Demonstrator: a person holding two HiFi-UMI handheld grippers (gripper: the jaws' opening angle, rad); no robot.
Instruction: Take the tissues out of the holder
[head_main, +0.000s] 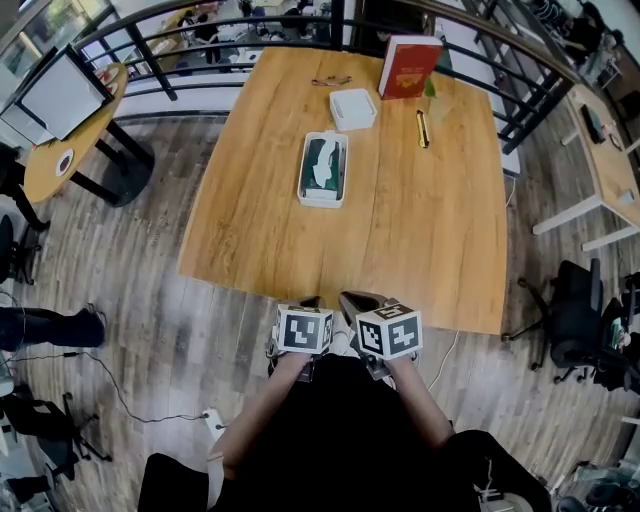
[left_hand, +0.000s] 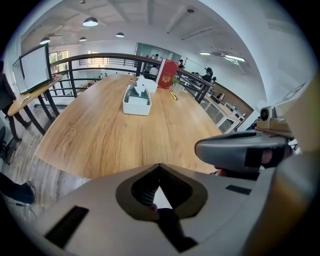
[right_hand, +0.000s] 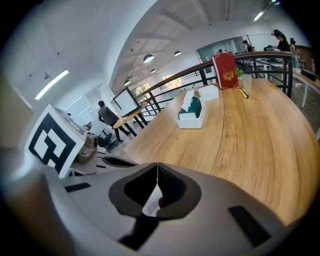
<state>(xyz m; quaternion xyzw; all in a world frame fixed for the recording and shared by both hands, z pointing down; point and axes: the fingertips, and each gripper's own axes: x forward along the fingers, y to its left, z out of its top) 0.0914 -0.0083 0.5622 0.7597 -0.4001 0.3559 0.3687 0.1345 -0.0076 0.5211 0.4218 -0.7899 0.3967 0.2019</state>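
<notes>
Left claw, right claw hang closed off table.

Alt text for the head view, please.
The left gripper and right gripper, both shut and empty, hover side by side just off the near edge of a wooden table. Mid-table, a white tissue holder sits with tissues inside.

Wooden table; red book upright at its far edge; white square box just left of the book; pen near it; glasses; black railing behind; round side table with monitor, left; office chair, right
</notes>
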